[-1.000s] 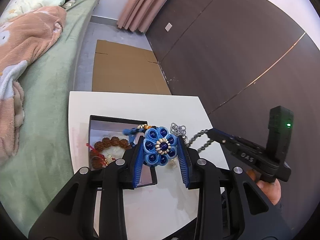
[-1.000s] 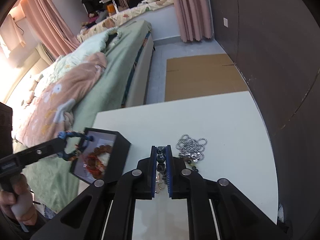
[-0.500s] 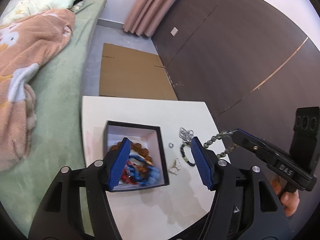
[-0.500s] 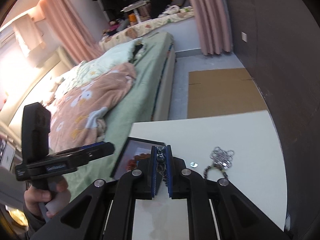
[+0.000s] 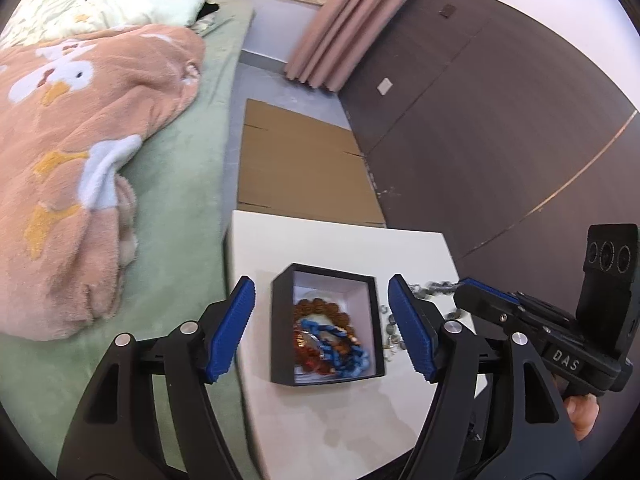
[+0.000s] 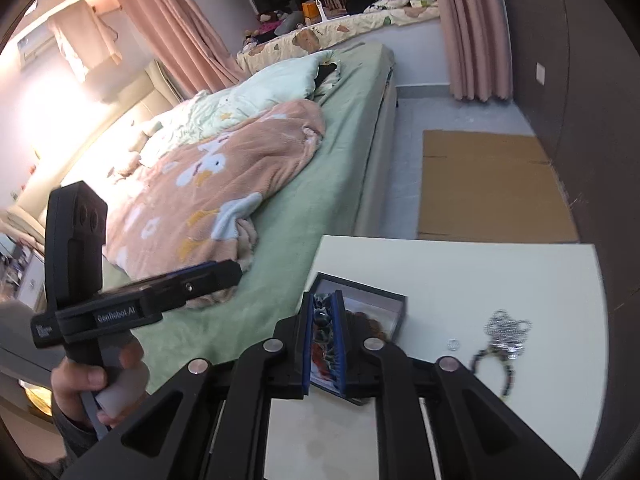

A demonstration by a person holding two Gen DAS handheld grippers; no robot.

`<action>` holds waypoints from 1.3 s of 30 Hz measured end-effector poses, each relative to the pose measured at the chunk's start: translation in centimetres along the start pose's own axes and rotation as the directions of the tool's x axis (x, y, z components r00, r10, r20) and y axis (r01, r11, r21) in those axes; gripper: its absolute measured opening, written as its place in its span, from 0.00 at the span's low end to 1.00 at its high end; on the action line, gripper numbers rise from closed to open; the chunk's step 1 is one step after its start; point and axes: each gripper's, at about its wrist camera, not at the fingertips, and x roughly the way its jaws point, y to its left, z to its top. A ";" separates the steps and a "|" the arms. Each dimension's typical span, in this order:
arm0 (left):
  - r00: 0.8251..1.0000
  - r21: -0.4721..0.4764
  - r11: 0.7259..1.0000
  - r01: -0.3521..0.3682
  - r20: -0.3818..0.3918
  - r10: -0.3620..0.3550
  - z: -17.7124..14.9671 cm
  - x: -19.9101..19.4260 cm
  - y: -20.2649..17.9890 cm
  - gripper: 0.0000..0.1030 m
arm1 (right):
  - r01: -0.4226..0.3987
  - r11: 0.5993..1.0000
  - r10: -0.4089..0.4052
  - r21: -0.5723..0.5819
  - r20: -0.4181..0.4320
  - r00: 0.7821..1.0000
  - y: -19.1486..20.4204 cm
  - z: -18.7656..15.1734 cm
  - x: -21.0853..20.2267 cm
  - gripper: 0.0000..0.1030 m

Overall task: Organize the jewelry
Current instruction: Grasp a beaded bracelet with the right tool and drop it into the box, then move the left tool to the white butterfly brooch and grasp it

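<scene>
A black box (image 5: 280,320) with a white inside stands on the white table (image 5: 320,432). In it lie a brown bead bracelet (image 5: 320,305), a blue flower ornament (image 5: 340,354) and red beads. My left gripper (image 5: 320,328) hovers above the box, its jaws opening wide and holding nothing. My right gripper (image 6: 323,320) is over the near left corner of the box (image 6: 394,308). Its jaws are opening but the pads still pinch a dark bead string (image 6: 321,314). That string (image 5: 436,286) trails from my right gripper (image 5: 468,288) in the left wrist view.
A silver chain (image 6: 506,326), a small ring (image 6: 453,344) and dark beads (image 6: 490,358) lie on the table to the right of the box. A green bed with a pink blanket (image 5: 80,140) borders the table's left side. A dark wall (image 5: 500,140) and flat cardboard (image 5: 300,168) lie beyond.
My left gripper let go of the blue flower ornament, which now lies in the box, and spread wide while drawing back. My right gripper lifted the dark bead string off the table and carried it left over the box.
</scene>
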 end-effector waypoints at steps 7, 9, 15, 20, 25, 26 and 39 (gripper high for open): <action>1.000 0.002 1.000 -0.016 -0.017 0.016 0.0 0.9 0.1 0.80 | 0.081 0.996 -0.081 0.050 0.015 0.997 -2.6 -0.6 -1.2 0.70; 1.000 0.011 1.000 -0.013 -0.020 0.013 -0.1 1.2 -0.4 0.83 | 0.089 0.993 -0.090 0.073 0.018 0.996 -3.6 -0.8 -2.0 0.75; 0.999 0.061 0.998 0.006 -0.046 -0.003 -0.9 2.4 -3.2 0.84 | 0.140 0.984 -0.142 0.113 0.008 0.990 -6.6 -2.0 -3.4 0.81; 0.997 0.113 0.993 0.027 -0.071 -0.019 -1.6 3.4 -6.2 0.84 | 0.178 0.967 -0.180 0.182 -0.008 0.984 -10.0 -3.2 -4.3 0.80; 0.992 0.164 0.985 0.054 -0.120 -0.034 -2.5 4.8 -9.0 0.84 | 0.191 0.953 -0.192 0.234 -0.017 0.981 -12.5 -4.7 -4.9 0.78; 0.991 0.175 0.983 0.057 -0.130 -0.035 -2.8 5.2 -9.6 0.84 | 0.192 0.951 -0.193 0.243 -0.018 0.981 -12.8 -4.9 -5.0 0.76; 0.955 0.260 0.964 0.064 -0.295 0.016 -6.7 12.0 -14.7 0.56 | 0.183 0.904 -0.172 0.387 -0.062 0.983 -19.5 -10.4 -4.4 0.68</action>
